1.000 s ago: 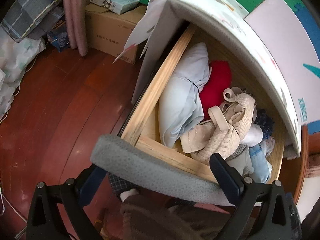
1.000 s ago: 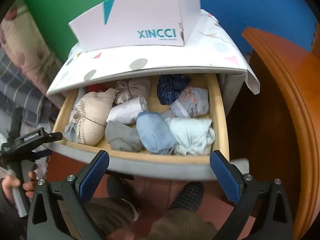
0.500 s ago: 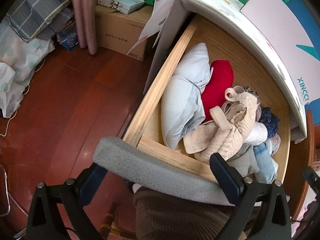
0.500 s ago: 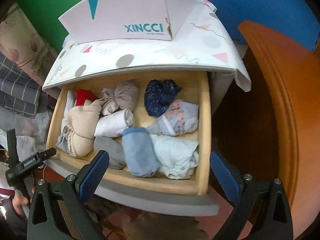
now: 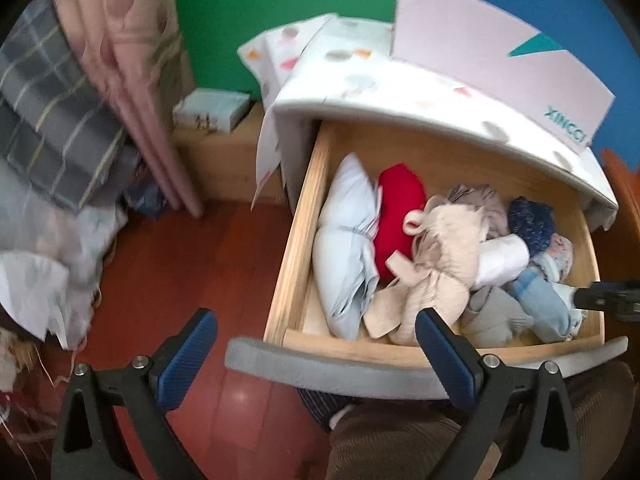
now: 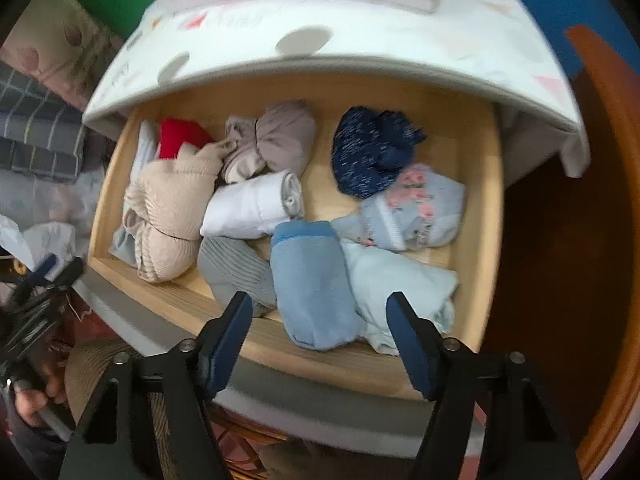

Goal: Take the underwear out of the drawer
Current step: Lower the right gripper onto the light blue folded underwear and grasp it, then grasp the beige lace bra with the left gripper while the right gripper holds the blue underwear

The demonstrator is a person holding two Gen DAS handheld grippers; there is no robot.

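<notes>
A: We see a red-brown wooden floor point(image 5: 176, 264) and a green wall point(image 5: 248, 16). What stands before us?

B: A white spotted cabinet point(image 6: 360, 40) with its wooden drawer point(image 6: 486, 208) pulled out, full of rolled underwear.

A: Where are our grippers?

B: Our right gripper point(image 6: 320, 340) hangs open just above the drawer's front edge, its fingers either side of a blue roll point(image 6: 312, 284). Beside it lie a grey roll point(image 6: 236, 272) and a pale blue piece point(image 6: 400, 288). Our left gripper point(image 5: 316, 352) is open too, holding nothing, over the drawer's left front corner.
</notes>
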